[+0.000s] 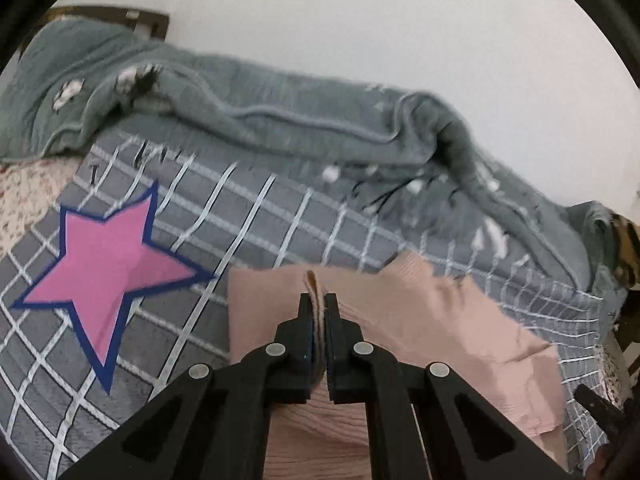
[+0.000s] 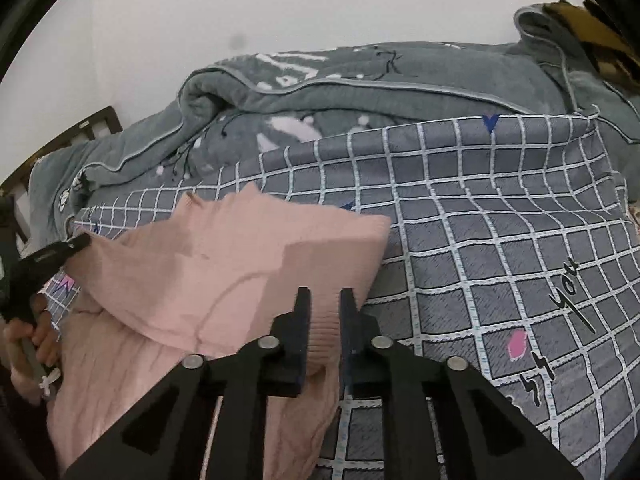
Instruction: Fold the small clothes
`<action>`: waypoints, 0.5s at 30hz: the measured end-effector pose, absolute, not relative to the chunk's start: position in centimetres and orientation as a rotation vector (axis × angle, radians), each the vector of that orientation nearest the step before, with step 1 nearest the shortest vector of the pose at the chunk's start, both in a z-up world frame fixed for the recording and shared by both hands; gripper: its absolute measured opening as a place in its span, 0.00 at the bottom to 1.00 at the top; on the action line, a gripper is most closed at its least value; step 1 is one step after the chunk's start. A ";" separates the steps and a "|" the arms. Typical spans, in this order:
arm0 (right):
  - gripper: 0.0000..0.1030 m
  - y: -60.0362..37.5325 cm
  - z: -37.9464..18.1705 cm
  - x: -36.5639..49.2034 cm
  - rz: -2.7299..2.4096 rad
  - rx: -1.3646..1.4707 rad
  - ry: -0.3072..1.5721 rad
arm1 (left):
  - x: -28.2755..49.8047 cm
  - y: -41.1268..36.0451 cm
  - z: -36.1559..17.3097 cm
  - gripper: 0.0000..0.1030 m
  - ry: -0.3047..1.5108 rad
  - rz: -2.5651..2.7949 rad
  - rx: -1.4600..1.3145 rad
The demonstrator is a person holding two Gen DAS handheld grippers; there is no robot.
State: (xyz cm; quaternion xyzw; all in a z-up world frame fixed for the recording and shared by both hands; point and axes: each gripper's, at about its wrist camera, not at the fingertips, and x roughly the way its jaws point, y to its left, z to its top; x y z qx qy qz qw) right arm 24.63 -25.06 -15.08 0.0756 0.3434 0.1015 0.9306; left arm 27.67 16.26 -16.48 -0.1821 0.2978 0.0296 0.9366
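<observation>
The pink garment (image 1: 440, 320) lies low and centre in the left wrist view, on a grey bedsheet (image 1: 280, 216) with a white grid. The left gripper (image 1: 319, 300) is pressed together on a raised fold of its fabric. A large pink star (image 1: 108, 264) outlined in blue is printed on the sheet at the left. In the right wrist view the right gripper (image 2: 325, 300) stands partly spread, with a ribbed edge of the garment between its fingers; whether the pads press on it cannot be told. Black script on the sheet at the lower right includes the word "you" (image 2: 570, 300); the rest is unreadable. A rumpled grey-green quilt (image 2: 360, 92) fills the upper part.
</observation>
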 end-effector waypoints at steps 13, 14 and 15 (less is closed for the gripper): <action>0.49 -24.7 -16.3 23.9 0.134 0.114 0.773 | 26.3 15.2 -18.1 0.50 0.734 0.066 -0.279; 0.50 -24.8 -16.2 23.5 0.135 0.123 0.767 | 25.9 14.9 -18.0 0.65 0.728 0.073 -0.258; 0.50 -25.0 -16.2 23.1 0.142 0.135 0.761 | 25.6 14.7 -17.8 0.67 0.719 0.084 -0.245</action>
